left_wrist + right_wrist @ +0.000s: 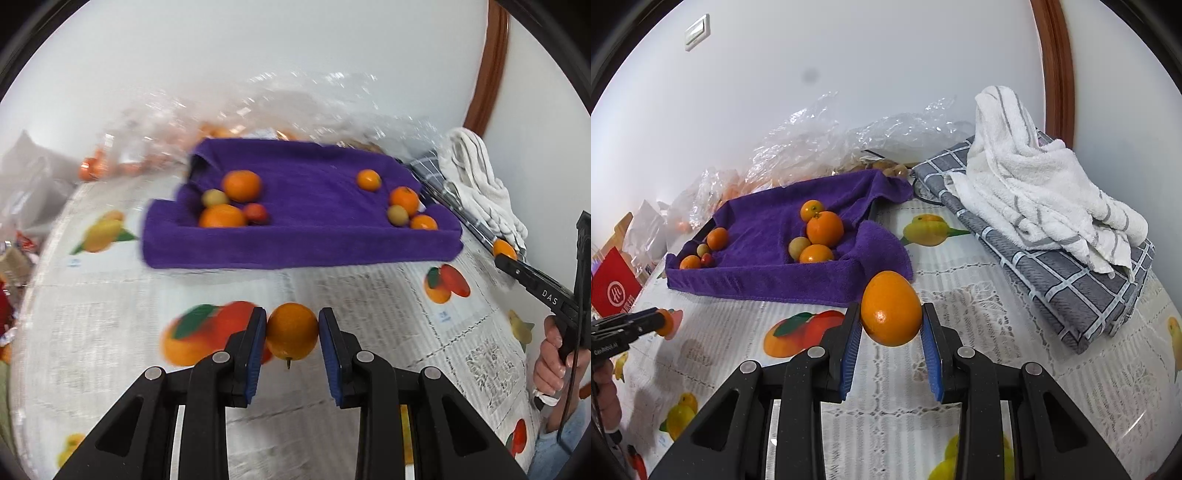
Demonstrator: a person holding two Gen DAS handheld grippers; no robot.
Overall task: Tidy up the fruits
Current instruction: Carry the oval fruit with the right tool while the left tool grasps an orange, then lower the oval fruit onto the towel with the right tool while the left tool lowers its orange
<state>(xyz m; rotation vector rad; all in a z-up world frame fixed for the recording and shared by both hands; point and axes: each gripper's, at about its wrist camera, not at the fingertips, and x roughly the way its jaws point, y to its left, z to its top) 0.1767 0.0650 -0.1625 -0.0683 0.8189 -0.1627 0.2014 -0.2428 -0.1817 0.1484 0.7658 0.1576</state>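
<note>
Plush purple cloth (768, 280), seemingly terry

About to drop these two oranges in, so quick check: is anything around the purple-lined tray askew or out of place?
Yes. The purple towel lining the tray is bunched: its right front corner flops over the rim onto the fruit-print tablecloth. A crumpled white striped towel sits heaped on the folded grey checked cloth. No spilled fruit shows.

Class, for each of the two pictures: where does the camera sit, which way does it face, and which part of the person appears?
Left wrist: rides the left gripper, facing the purple towel tray; a hand shows at right.
Right wrist: rides the right gripper, facing the tray and the white towel; fingers show at left.
Shared: tray, fruit-print tablecloth, each jaws clamping an orange.
</note>
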